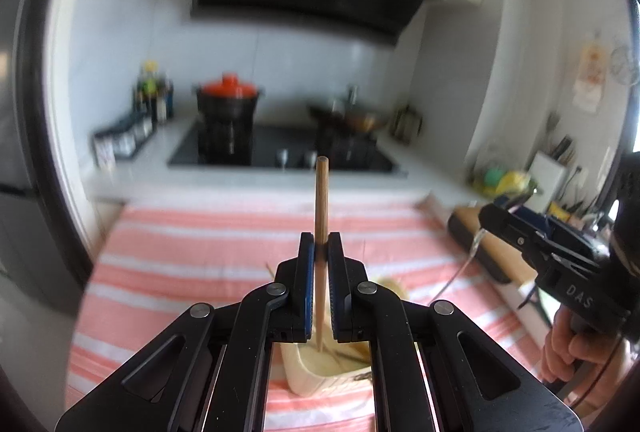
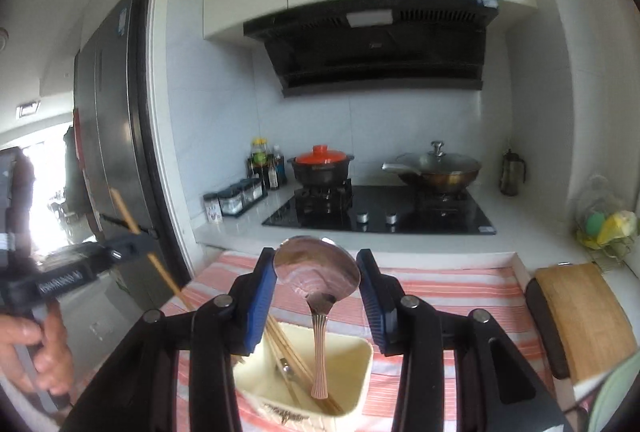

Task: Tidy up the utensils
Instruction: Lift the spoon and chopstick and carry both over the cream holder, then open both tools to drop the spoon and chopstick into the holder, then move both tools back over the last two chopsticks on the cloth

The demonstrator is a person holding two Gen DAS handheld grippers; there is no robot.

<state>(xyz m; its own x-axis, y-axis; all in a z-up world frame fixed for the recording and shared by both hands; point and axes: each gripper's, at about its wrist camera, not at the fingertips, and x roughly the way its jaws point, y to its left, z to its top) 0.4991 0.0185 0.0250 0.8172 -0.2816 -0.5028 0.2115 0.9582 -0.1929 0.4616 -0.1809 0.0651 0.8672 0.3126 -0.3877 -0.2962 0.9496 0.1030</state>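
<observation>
The left hand-held gripper (image 1: 320,264), clamped on a chopstick (image 1: 321,232), lowers it into the cream holder (image 2: 320,384) while the right hand-held gripper (image 2: 316,296) stands apart around the spoon (image 2: 316,268); next, release.

Stove (image 1: 280,152) backdrop blurred; holder (image 1: 316,372) half-hidden

left gripper (image 1: 320,252) jaws pinched nearly together; right gripper (image 2: 316,296) jaws spread wide, both pointing forward.

Glossy metal spoon (image 2: 318,272), matt wooden chopstick (image 1: 321,216), striped cloth (image 1: 192,244).
</observation>
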